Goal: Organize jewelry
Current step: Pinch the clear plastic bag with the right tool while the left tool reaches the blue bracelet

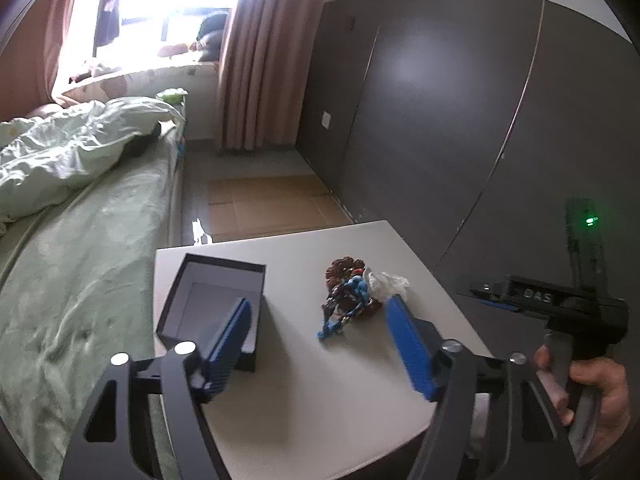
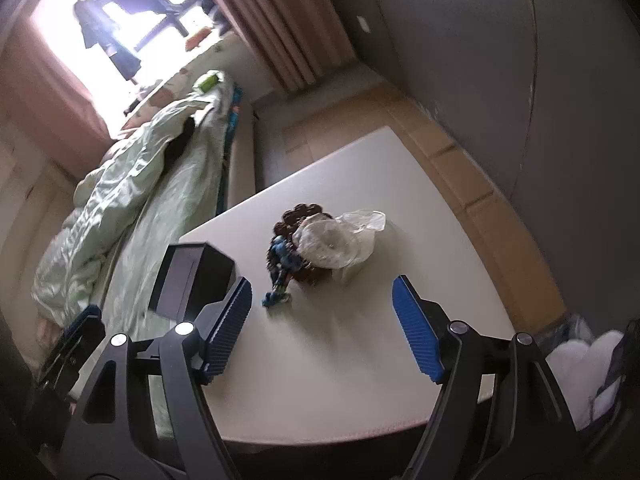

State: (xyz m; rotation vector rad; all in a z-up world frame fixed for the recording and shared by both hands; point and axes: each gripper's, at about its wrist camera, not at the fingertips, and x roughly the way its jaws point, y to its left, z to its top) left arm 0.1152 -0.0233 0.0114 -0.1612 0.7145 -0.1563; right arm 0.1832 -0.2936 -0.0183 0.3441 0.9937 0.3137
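A heap of jewelry [image 1: 347, 296], brown beads and blue beaded strands, lies mid-table with a clear plastic bag [image 1: 387, 283] beside it. The heap also shows in the right wrist view [image 2: 289, 254], with the bag [image 2: 340, 238] partly over it. An open dark box [image 1: 214, 304] with a pale lining stands on the table's left side; it also shows in the right wrist view [image 2: 191, 278]. My left gripper [image 1: 326, 340] is open and empty, above the table in front of the heap. My right gripper [image 2: 322, 316] is open and empty, above the table near the heap.
The white table [image 1: 304, 392] stands against a bed with a green quilt [image 1: 72, 216] on the left. A dark wardrobe wall [image 1: 440, 120] runs along the right. The right gripper's handle and the hand holding it [image 1: 576, 344] show at the right of the left wrist view.
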